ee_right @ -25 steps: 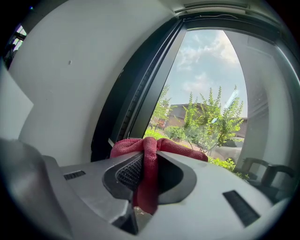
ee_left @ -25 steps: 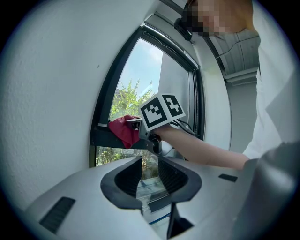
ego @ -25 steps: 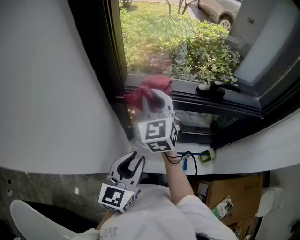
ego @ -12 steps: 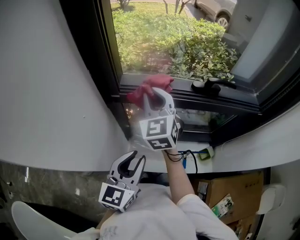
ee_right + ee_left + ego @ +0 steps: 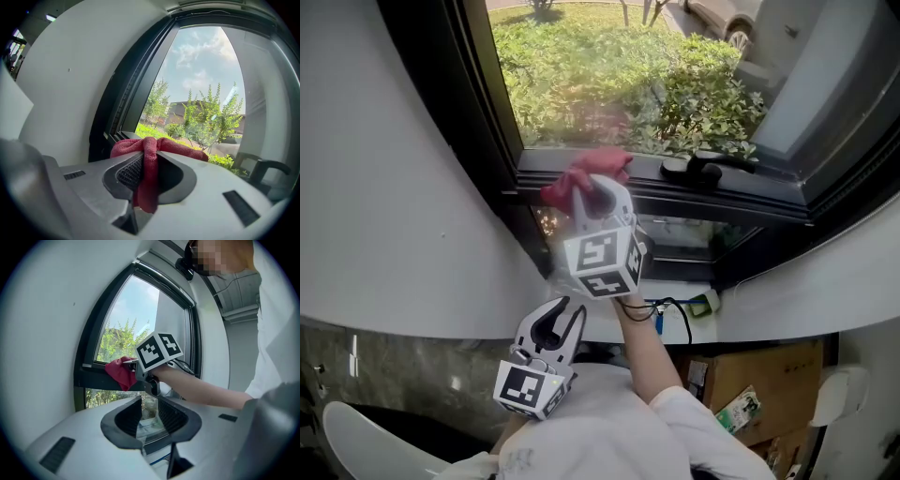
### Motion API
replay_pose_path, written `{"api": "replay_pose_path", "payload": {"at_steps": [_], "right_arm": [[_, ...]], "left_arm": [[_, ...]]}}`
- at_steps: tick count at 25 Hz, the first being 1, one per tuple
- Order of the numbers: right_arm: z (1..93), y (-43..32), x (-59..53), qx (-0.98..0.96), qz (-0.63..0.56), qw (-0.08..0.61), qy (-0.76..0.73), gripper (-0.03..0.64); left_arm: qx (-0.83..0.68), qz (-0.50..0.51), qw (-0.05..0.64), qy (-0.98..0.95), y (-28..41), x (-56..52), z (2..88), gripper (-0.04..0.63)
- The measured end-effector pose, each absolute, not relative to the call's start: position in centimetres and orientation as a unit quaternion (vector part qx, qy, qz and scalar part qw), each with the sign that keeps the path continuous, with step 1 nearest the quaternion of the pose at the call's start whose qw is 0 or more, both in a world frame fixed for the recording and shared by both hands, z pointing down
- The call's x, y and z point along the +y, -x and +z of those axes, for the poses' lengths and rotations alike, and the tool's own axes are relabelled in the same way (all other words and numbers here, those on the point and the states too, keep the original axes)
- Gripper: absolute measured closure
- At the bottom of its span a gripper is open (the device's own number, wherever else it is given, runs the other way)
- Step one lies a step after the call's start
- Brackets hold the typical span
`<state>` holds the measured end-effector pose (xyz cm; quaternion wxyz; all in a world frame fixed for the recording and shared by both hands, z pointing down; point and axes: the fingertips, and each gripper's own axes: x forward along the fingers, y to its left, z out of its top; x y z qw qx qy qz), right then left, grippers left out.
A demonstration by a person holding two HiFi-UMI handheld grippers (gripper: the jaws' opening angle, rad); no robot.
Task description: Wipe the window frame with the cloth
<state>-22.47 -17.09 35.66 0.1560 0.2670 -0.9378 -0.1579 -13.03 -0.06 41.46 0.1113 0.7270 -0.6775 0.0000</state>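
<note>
Running dark across the head view, the window frame [image 5: 750, 195] meets a curved white wall [image 5: 394, 187] at its left corner. Right hand-held gripper [image 5: 598, 192] is raised at the frame's lower rail, near that corner, jaws clamped on a red cloth [image 5: 581, 172]. Cloth bunches out past the jaw tips against the rail; one fold hangs down between the jaws. Left hand-held gripper [image 5: 566, 317] is low by the person's chest, well apart from the frame, jaws narrowly parted with nothing between them. Black window handle [image 5: 705, 167] sits on the rail right of the cloth, not touching it.
</note>
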Motion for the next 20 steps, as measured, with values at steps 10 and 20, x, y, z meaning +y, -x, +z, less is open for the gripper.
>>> {"api": "replay_pose_path", "payload": {"at_steps": [10,20], "right_arm": [[35.8,21.3,-17.6,-0.940,-0.164,0.160,-0.254,0.545],[35.7,21.3,-17.5,-0.943,-0.168,0.161,-0.240,0.545]], "left_arm": [[-0.700,0.006,0.111,-0.705,12.8,-1.3,42.5,0.480],[-0.692,0.008,0.113,-0.713,12.1,-3.6,43.2,0.480]]}}
